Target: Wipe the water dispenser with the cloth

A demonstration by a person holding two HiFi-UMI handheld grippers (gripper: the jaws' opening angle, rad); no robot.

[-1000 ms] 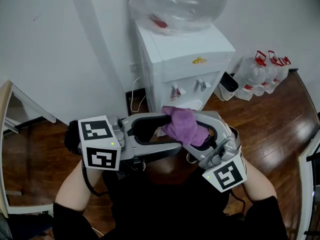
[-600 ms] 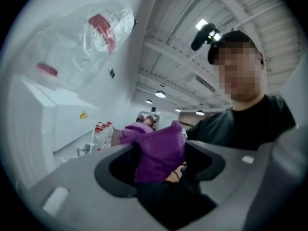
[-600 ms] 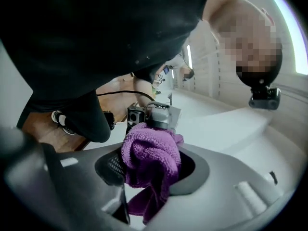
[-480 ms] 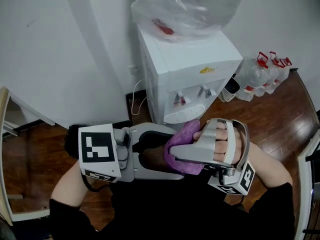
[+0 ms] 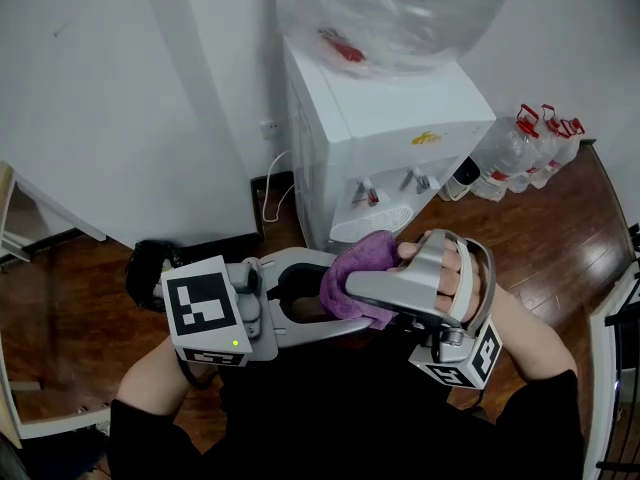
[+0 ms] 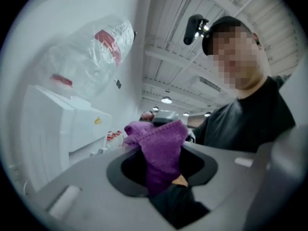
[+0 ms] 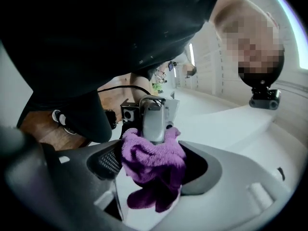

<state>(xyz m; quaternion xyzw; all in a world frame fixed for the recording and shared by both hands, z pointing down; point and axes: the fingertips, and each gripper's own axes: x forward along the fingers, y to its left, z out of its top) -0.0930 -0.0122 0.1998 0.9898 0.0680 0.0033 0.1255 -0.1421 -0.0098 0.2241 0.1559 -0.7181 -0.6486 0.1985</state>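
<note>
Now | left gripper just clamped cloth | right gripper just opened, cloth between fingers

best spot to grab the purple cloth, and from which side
Probably the bunched free end of the purple cloth, coming from the right in the head view: the left gripper, whose jaws have just closed, pinches it from the left.

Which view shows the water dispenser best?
The head view. It shows the water dispenser from the front and above, with both taps and the plastic-wrapped bottle on top. The left gripper view catches only its side at the left edge, stretched by the lens. The right gripper view shows none of it that I can make out.
</note>
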